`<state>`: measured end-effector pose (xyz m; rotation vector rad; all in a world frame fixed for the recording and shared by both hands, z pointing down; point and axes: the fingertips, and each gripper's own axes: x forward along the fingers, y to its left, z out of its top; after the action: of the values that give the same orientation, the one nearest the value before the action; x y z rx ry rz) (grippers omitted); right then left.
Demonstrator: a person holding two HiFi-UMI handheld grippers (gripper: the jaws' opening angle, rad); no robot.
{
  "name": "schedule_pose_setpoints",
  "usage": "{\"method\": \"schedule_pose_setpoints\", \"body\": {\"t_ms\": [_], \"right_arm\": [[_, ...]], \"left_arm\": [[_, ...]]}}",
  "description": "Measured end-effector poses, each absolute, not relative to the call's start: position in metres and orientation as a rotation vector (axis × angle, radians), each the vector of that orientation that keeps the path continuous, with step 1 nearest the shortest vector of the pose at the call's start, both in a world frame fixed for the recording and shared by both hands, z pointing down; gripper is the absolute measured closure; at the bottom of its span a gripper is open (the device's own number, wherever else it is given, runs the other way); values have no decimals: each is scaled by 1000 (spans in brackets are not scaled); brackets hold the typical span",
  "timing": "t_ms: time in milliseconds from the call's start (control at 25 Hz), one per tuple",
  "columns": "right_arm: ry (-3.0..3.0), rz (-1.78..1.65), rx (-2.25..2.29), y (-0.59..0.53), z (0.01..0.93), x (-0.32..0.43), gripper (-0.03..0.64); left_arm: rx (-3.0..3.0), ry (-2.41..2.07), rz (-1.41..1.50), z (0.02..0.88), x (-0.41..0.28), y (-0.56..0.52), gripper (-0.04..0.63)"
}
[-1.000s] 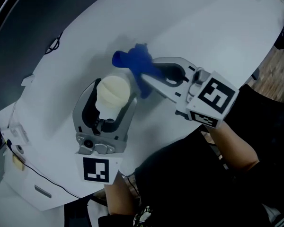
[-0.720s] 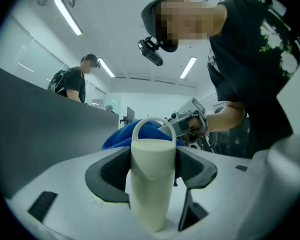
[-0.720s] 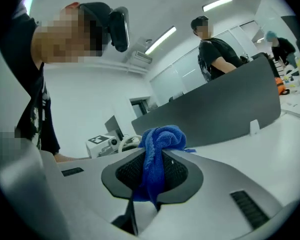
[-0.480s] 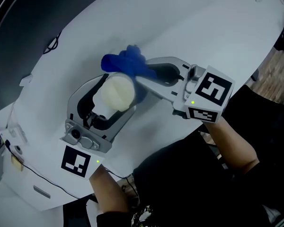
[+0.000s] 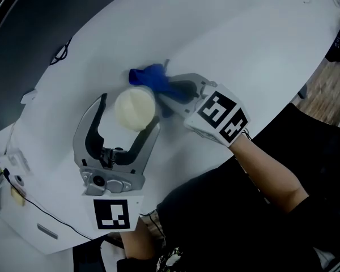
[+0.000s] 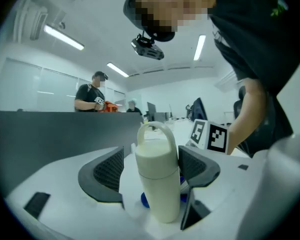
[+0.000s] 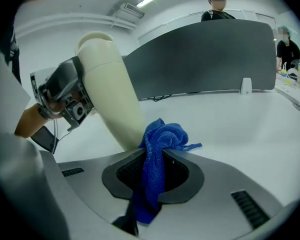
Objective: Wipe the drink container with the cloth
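Drink container (image 5: 135, 109): cream, loop handle on lid, upright on white table (image 5: 243, 50), between the two grippers.
Left gripper (image 5: 130, 110): jaws spread wide, just been opening; container stands between them, not clamped.
Left pads: clear gap on one side in left gripper view; other pad just beside container wall, contact not clear.
Right gripper (image 7: 152, 160): jaws closed on blue cloth (image 7: 162, 136), pinching it through its middle.
Cloth: bunched top sticks out past jaw tips, tail hangs back between pads.
Cloth vs container: bunch pressed up against lower side of container, on side away from left gripper; blue shows behind container base in left gripper view.
Right gripper pose: angled down toward table, marker cube up toward head camera.
Background: dark partition beyond table edge, people standing behind it, ceiling strip lights.
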<state>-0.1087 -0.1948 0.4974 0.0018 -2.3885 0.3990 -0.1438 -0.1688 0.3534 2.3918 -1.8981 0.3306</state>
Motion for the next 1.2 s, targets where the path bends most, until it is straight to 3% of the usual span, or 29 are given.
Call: {"method": "schedule_pose_setpoints", "body": {"t_ms": [400,600,800,1200], "right_arm": [[-2432,387,66,-196,497,-110,552],[-2601,736,143,-211,431,-98,552],[-2763,816,52,-208,355,-100,552],[-2444,558,88,-186,475,-83,555]], "left_arm": [[2014,-2276,284,353,-139,-179,302],[2559,-1759,249,355,-114,-167,308],[2779,-1169,58,352,-103,-153,311],[2842,-1069,68,353,-79,-145,310]]}}
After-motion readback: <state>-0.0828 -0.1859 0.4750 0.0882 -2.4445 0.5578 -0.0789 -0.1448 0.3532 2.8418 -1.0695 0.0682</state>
